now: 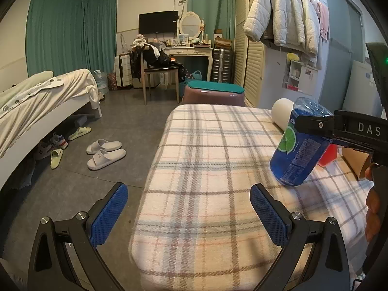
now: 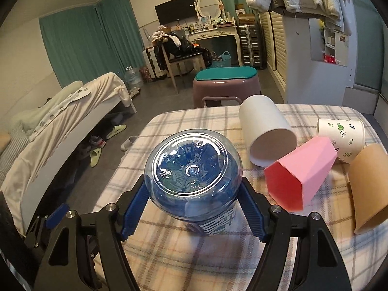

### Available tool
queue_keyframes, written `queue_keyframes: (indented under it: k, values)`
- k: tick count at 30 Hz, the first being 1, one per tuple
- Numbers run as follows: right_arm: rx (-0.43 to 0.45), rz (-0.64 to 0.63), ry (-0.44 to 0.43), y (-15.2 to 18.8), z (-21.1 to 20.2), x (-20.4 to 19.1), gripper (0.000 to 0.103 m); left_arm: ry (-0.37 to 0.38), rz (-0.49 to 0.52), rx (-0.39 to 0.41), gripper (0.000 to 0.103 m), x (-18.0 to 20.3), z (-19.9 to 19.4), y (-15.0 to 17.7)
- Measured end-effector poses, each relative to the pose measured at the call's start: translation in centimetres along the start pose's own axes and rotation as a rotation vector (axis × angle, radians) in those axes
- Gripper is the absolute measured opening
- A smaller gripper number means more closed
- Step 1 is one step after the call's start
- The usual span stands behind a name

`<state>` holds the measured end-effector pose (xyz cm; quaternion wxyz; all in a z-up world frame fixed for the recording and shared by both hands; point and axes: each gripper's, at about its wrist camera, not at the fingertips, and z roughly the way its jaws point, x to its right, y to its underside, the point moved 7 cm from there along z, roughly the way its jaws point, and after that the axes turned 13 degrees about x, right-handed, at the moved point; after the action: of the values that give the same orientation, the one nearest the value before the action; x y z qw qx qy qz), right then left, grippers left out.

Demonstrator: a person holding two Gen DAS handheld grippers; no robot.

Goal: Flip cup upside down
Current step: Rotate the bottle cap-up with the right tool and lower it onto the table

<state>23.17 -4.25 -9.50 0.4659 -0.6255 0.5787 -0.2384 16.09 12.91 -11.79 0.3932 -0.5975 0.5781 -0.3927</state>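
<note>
right gripper pinching clear blue plastic bottle-cup, tilting base-up at 12 over plaid table, mid-flip | left gripper spread, holding nothing, clearing space

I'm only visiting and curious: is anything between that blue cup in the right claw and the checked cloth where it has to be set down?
Nothing visible. The right gripper holds the blue cup base-up, tilted, over bare plaid cloth; the other cups lie off to its right.
</note>
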Motion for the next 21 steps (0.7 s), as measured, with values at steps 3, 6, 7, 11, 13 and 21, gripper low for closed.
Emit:
queue_keyframes:
  k: [3, 6, 7, 11, 13, 21]
  values:
    - [-0.002, -0.005, 0.014, -0.1, -0.2, 0.0, 0.075, -0.006, 0.008, 0.003, 0.103, 0.1, -0.2, -0.2]
    - [0.018, -0.018, 0.022, -0.4, -1.0, 0.1, 0.090, -0.012, 0.009, 0.006, 0.103, 0.3, -0.6, -0.5]
    - [0.033, -0.017, 0.017, -0.7, -1.6, 0.1, 0.090, -0.014, 0.010, 0.007, 0.103, 0.5, -0.8, -0.6]
    - [0.078, -0.018, 0.016, -1.8, -3.8, 0.3, 0.090, -0.018, 0.023, 0.031, 0.103, 1.2, -2.0, -1.4]
    - [0.104, -0.018, 0.011, -2.5, -5.3, 0.4, 0.090, -0.017, 0.029, 0.051, 0.103, 1.7, -3.0, -2.0]
    - [0.232, -0.027, 0.043, -5.1, -12.5, 2.3, 0.090, 0.010, 0.023, 0.160, 0.103, 4.3, -7.4, -5.1]
